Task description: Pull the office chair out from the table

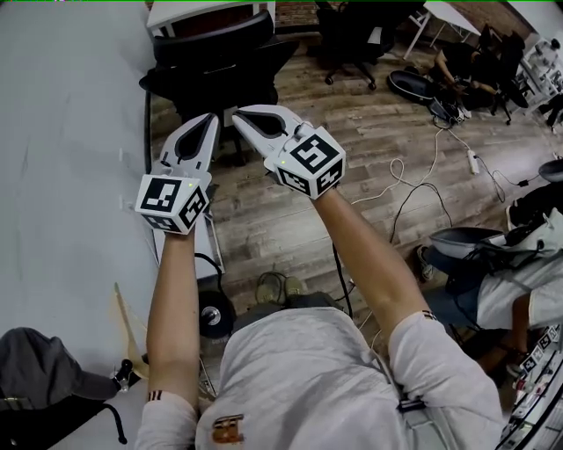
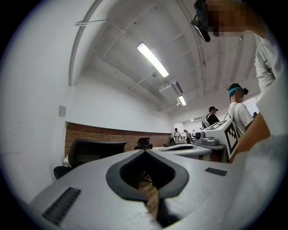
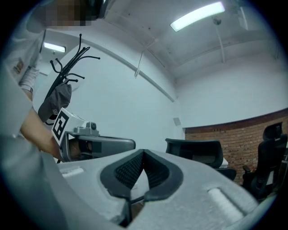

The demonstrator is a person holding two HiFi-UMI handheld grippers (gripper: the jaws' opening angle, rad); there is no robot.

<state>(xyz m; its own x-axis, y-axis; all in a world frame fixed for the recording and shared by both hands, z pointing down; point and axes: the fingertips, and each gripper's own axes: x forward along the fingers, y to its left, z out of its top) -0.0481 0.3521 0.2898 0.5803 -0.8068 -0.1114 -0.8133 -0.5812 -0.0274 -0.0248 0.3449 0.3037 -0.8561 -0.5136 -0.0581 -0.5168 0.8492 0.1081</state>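
Both tongs are closed tight with nothing between them. The white left tongs (image 1: 208,123) and white right tongs (image 1: 242,117) each carry a cube of black-and-white square markers. They point about level, and their tips lean in close to each other. Just ahead of the tips, untouched, stands the black mesh-backed office chair (image 1: 215,53), drawn up to the white tabletop (image 1: 207,10) beyond it. Below the tongs lies a brown wood-plank floor (image 1: 290,220). A plain white wall (image 1: 62,132) runs left of the left tongs. Right of the right tongs, loose white and black cables (image 1: 422,185) trail across the planks. A low red brick band (image 2: 103,134) crosses the far wall ahead.
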